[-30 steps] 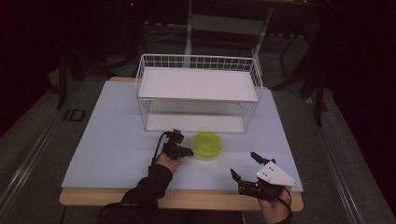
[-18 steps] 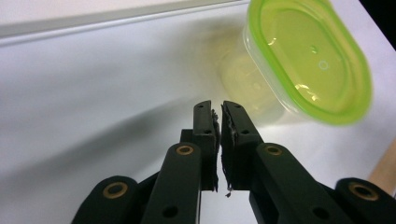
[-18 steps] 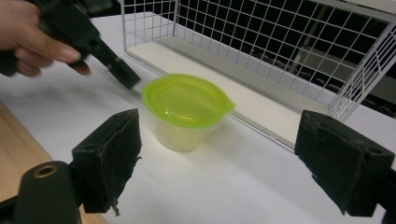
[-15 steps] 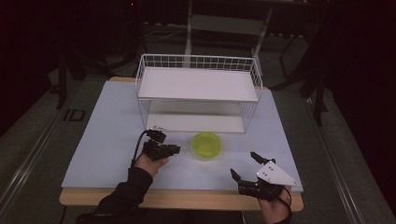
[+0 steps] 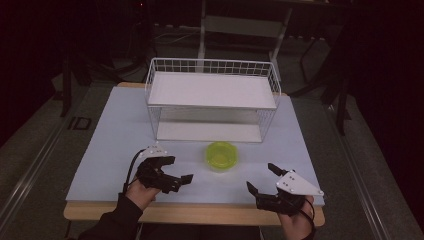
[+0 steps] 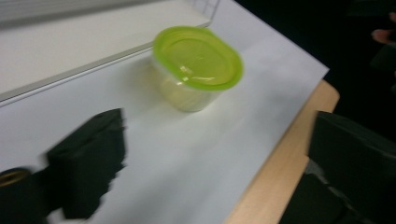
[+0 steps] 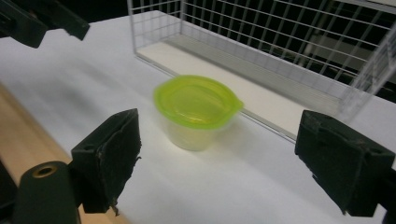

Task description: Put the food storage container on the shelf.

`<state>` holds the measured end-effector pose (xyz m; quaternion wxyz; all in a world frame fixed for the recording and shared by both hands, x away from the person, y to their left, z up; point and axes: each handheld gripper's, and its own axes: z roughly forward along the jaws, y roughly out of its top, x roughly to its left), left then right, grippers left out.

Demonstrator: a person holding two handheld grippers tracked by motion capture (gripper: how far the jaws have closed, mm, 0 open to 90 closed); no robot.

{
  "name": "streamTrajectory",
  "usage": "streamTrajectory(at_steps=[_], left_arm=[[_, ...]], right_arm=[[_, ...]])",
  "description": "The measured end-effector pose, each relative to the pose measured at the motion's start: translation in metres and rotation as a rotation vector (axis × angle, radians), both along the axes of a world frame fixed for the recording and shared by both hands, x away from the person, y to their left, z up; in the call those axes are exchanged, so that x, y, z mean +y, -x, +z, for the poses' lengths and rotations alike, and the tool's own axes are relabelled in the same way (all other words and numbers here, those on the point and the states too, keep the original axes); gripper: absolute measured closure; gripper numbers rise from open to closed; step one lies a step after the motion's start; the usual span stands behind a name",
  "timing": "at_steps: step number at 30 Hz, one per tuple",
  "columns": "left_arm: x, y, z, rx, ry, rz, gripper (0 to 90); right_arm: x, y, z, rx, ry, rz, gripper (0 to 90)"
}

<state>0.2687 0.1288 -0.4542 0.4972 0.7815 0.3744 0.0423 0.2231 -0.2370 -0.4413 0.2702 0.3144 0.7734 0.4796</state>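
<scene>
With the lidded green container (image 5: 221,155) free on the desk (image 5: 100,150) before the wire rack (image 5: 212,100), left tongs (image 5: 175,170) just spread empty, right tongs (image 5: 260,179) spread, a hasty off-centre pinch would probably tip it.

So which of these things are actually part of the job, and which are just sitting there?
Part of the job:
- green-lidded tub, standing free on the mat
- left gripper, open, jaws just opened, nothing between them
- right gripper, open

Just there:
- wire rack
- white mat
- table
</scene>
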Motion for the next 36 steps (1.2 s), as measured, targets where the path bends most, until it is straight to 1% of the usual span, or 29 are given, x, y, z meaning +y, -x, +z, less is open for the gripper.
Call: streamTrajectory(at_steps=[2, 3, 5, 6, 7, 8, 10, 11, 13, 15, 16, 18, 21, 22, 24, 25, 26, 27, 28, 29, 30, 31, 32, 34, 35, 36], left_arm=[[-0.004, 0.004, 0.002, -0.034, -0.012, -0.005, 2.0], [-0.005, 0.005, 0.003, -0.041, -0.004, -0.014, 1.9], [-0.007, 0.006, 0.005, -0.056, -0.006, -0.024, 2.0], [-0.008, 0.006, 0.007, -0.064, 0.004, -0.028, 2.0], [-0.009, 0.006, 0.01, -0.07, 0.005, -0.033, 2.0], [-0.01, 0.007, 0.012, -0.082, 0.012, -0.035, 2.0], [-0.012, 0.008, 0.017, -0.108, 0.017, -0.046, 2.0], [-0.013, 0.008, 0.02, -0.124, 0.017, -0.049, 2.0], [-0.016, 0.007, 0.024, -0.134, 0.038, -0.052, 2.0], [-0.018, 0.006, 0.027, -0.136, 0.046, -0.05, 2.1], [-0.019, 0.005, 0.028, -0.136, 0.053, -0.05, 2.1], [-0.022, 0.001, 0.03, -0.149, 0.051, -0.046, 2.1], [-0.026, -0.005, 0.034, -0.127, 0.053, -0.042, 2.1], [-0.029, -0.007, 0.035, -0.13, 0.049, -0.039, 2.2], [-0.033, -0.011, 0.037, -0.132, 0.052, -0.044, 2.1], [-0.036, -0.012, 0.038, -0.135, 0.044, -0.038, 2.2], [-0.038, -0.014, 0.039, -0.132, 0.051, -0.041, 2.1], [-0.04, -0.016, 0.039, -0.12, 0.063, -0.05, 2.1], [-0.042, -0.019, 0.04, -0.117, 0.059, -0.041, 2.1], [-0.045, -0.021, 0.04, -0.117, 0.058, -0.048, 2.2], [-0.046, -0.022, 0.04, -0.114, 0.054, -0.05, 2.1], [-0.048, -0.025, 0.039, -0.116, 0.04, -0.039, 2.1], [-0.05, -0.027, 0.038, -0.111, 0.055, -0.045, 2.1], [-0.052, -0.031, 0.037, -0.103, 0.05, -0.035, 2.1], [-0.053, -0.033, 0.035, -0.095, 0.056, -0.044, 2.2], [-0.054, -0.035, 0.034, -0.089, 0.042, -0.035, 2.2]], right_arm=[[0.002, 0.001, 0.004, 0.007, 0.005, 0.013, 14.0], [0.004, 0.001, 0.006, 0.012, -0.003, 0.031, 13.9], [0.007, 0.001, 0.009, 0.018, 0.012, 0.042, 14.1], [0.008, 0.001, 0.011, 0.015, 0.015, 0.052, 14.2], [0.009, 0.0, 0.012, 0.019, 0.016, 0.061, 14.1], [0.009, -0.001, 0.013, 0.016, 0.022, 0.062, 14.2], [0.009, -0.004, 0.017, 0.015, 0.006, 0.083, 14.1], [0.009, -0.006, 0.019, 0.019, 0.001, 0.085, 14.1], [0.009, -0.009, 0.022, 0.017, -0.005, 0.102, 13.5], [0.011, -0.014, 0.026, 0.004, 0.023, 0.095, 13.2], [0.011, -0.015, 0.027, -0.002, 0.022, 0.093, 13.2], [0.012, -0.02, 0.03, 0.001, 0.028, 0.079, 13.3], [0.013, -0.028, 0.032, 0.03, 0.025, 0.059, 13.7], [0.013, -0.031, 0.033, 0.04, 0.021, 0.054, 13.7], [0.013, -0.036, 0.033, 0.07, 0.011, 0.053, 13.4], [0.014, -0.039, 0.034, 0.077, 0.008, 0.05, 13.2], [0.014, -0.041, 0.034, 0.084, 0.008, 0.05, 12.2], [0.015, -0.043, 0.034, 0.088, 0.006, 0.045, 11.9], [0.015, -0.045, 0.034, 0.09, -0.007, 0.04, 12.0], [0.016, -0.049, 0.033, 0.111, -0.009, 0.039, 11.9], [0.016, -0.052, 0.032, 0.12, -0.019, 0.02, 12.0], [0.016, -0.054, 0.032, 0.128, -0.021, 0.019, 12.9], [0.016, -0.057, 0.031, 0.146, -0.02, 0.021, 13.4], [0.016, -0.062, 0.03, 0.154, -0.017, 0.012, 15.2], [0.016, -0.064, 0.03, 0.168, -0.013, 0.01, 16.2], [0.016, -0.066, 0.03, 0.174, -0.017, 0.003, 20.3]])
